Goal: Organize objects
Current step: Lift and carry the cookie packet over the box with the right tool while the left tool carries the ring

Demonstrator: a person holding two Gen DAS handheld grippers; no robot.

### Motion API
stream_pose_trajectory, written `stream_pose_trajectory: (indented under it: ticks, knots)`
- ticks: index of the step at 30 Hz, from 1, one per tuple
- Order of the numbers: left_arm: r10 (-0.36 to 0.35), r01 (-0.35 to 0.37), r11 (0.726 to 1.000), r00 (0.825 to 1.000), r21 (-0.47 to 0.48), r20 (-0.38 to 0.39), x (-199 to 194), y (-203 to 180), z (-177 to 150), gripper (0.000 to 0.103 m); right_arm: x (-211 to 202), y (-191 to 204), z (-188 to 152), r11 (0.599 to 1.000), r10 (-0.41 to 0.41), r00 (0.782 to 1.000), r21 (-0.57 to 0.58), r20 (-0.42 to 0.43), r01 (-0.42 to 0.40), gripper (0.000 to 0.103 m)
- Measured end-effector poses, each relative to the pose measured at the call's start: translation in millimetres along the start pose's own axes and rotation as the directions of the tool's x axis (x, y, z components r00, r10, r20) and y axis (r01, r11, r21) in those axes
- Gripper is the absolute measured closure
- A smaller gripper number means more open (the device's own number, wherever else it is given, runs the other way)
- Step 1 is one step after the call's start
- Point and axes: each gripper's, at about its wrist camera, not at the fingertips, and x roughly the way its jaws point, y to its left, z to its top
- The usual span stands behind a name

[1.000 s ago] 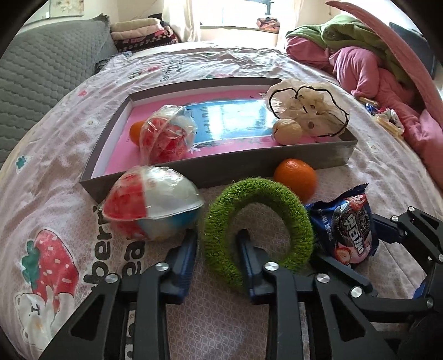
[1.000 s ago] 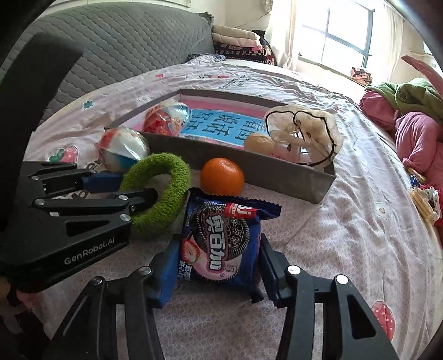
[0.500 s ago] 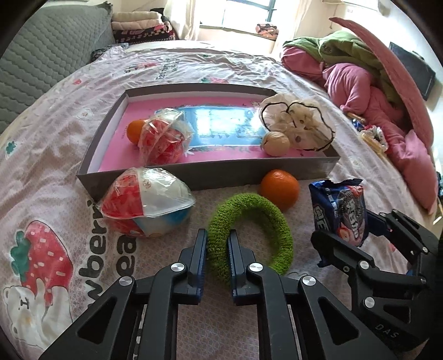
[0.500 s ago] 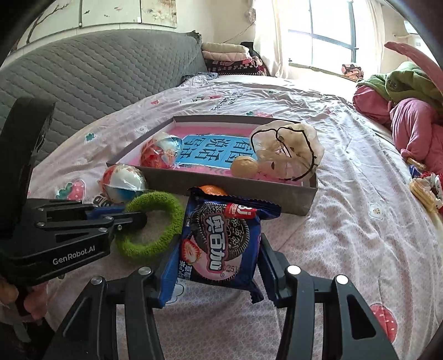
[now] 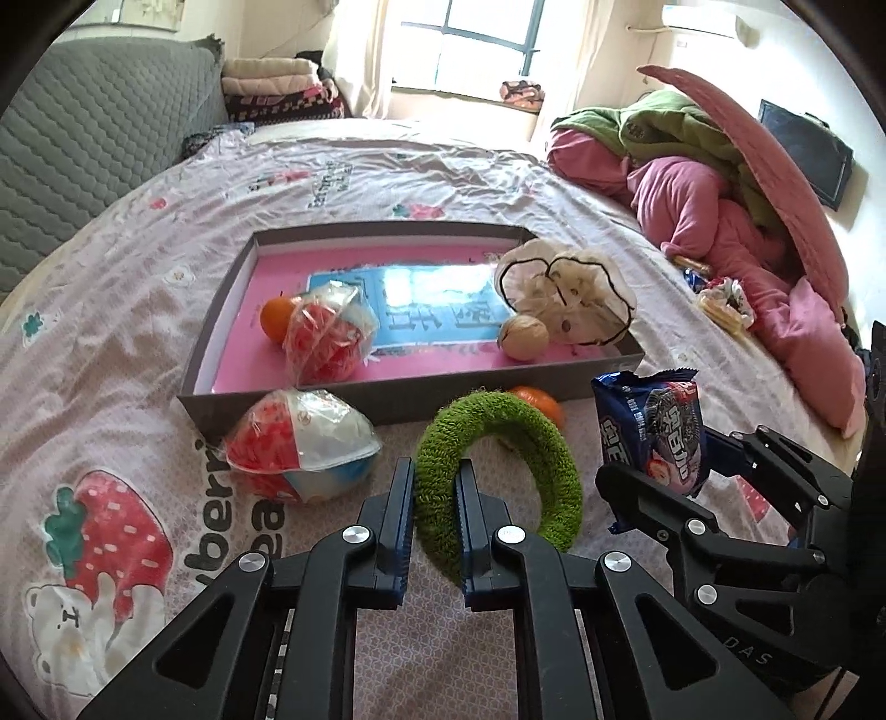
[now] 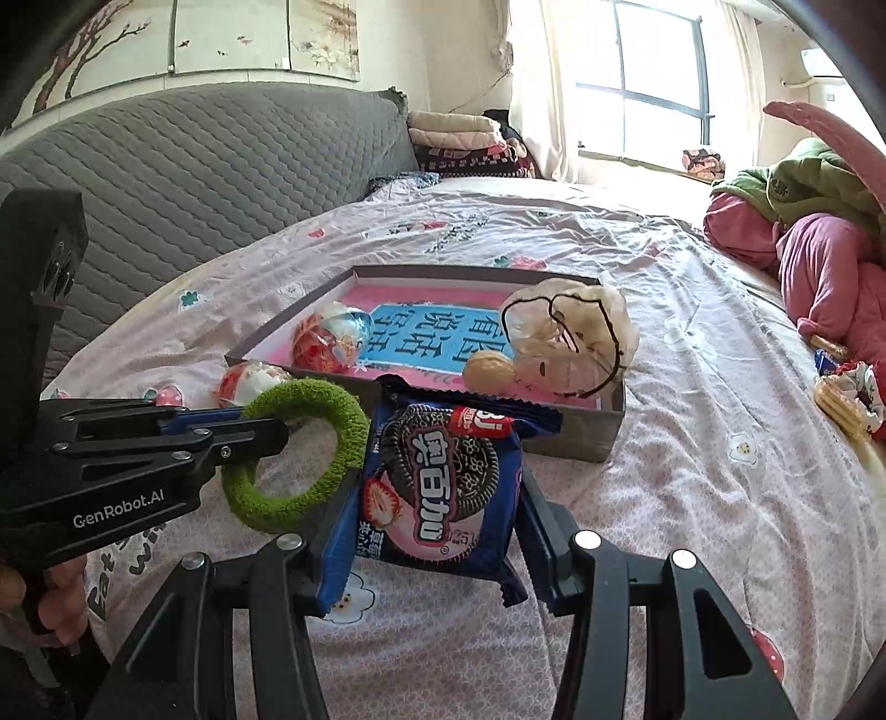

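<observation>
A bed (image 5: pixel 387 183) fills both views, spread with a pale pink sheet printed with strawberries, small flowers and lettering; a grey quilted headboard (image 6: pixel 210 166) runs along the upper left, a bright window (image 5: pixel 476 44) stands at the top, and a heap of pink and green bedding (image 5: pixel 709 183) lies at the upper right. In the middle of the frame sits one shallow grey box (image 5: pixel 221 343) with a pink floor and a blue printed panel. Inside it lie one small orange (image 5: pixel 275 317), one toy ball wrapped in clear plastic (image 5: pixel 326 332), one round tan nut (image 5: pixel 523 338) and one crumpled white pouch edged in black cord (image 5: pixel 565 293). Outside, against the box's near wall, lie a second wrapped ball (image 5: pixel 302 443), red, white and blue, and a second orange (image 5: pixel 540 401), half hidden behind the ring. The left gripper (image 5: pixel 434 498) has its jaws closed tight on the near rim of one fuzzy green ring (image 5: pixel 498 471), held tilted up off the sheet at lower centre of the left view. The right gripper (image 6: pixel 437 526) has its jaws clamped on the two side edges of one blue cookie packet (image 6: pixel 443 482), which shows a dark sandwich cookie, a strawberry and white characters, held upright above the sheet just in front of the box.
</observation>
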Motion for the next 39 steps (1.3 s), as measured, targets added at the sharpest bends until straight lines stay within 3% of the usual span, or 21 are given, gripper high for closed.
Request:
stream_pose_trajectory:
  ticks: [20, 39]
  knots:
    - [0.049, -0.042, 0.996, 0.994, -0.080, 0.097, -34.1, 39.4, 22.1, 0.090, -12.7, 5.0, 10.2, 0.999, -0.015, 0.996, -0.044, 0.090, 0.019, 0.051]
    - [0.076, -0.067, 0.994, 0.992, -0.088, 0.101, -34.3, 55.0, 33.1, 0.090, -13.7, 8.2, 22.4, 0.998, -0.007, 0.993, -0.058, 0.120, 0.014, 0.051]
